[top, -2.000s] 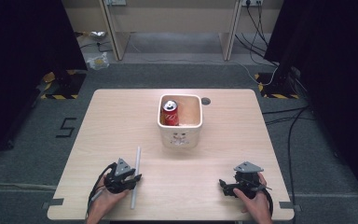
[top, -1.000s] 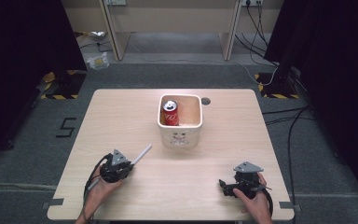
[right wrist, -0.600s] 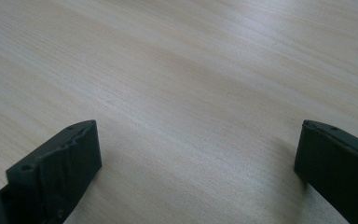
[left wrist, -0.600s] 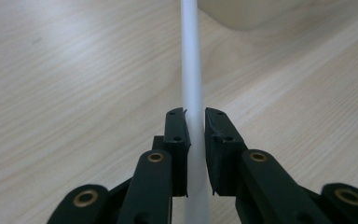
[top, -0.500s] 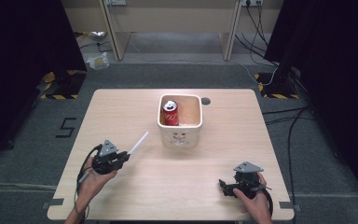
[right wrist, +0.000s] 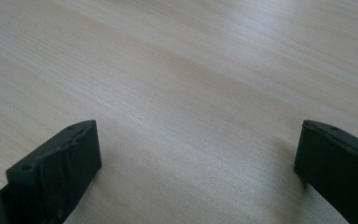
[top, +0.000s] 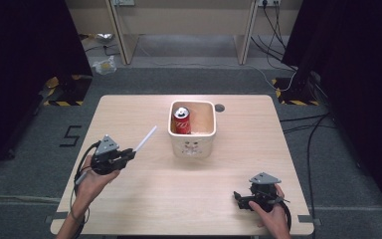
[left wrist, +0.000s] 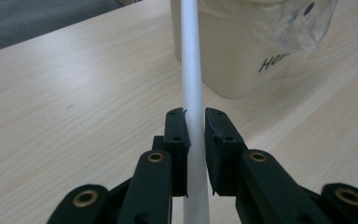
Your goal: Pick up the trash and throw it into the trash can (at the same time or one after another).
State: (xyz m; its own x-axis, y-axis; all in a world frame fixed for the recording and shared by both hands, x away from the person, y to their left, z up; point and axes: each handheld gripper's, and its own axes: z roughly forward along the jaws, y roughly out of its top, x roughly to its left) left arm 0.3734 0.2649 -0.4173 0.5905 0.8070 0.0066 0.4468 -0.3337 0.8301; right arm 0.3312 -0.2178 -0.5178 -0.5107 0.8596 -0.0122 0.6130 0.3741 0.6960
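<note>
With the left gripper [top: 124, 155] clamping the white straw [top: 144, 139], pointing toward 1 o'clock at the cream tub [top: 193, 143] holding 1 can [top: 181, 121], we judge a level, steady carry best; the right gripper [top: 242, 198] rests agape.

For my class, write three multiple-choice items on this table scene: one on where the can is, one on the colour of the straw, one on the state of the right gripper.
1. Where is the can?
A. inside the tub
B. on the floor
C. in the right gripper

2. What colour is the straw?
A. green
B. white
C. black

3. How do the right gripper's jaws stand?
A. shut on the straw
B. shut on the can
C. open, holding nothing

Answers:
1 A: the red can stands upright inside the cream tub.
2 B: the straw clamped in the left gripper is white.
3 C: the right gripper shows its jaws wide apart over the bare table.
</note>
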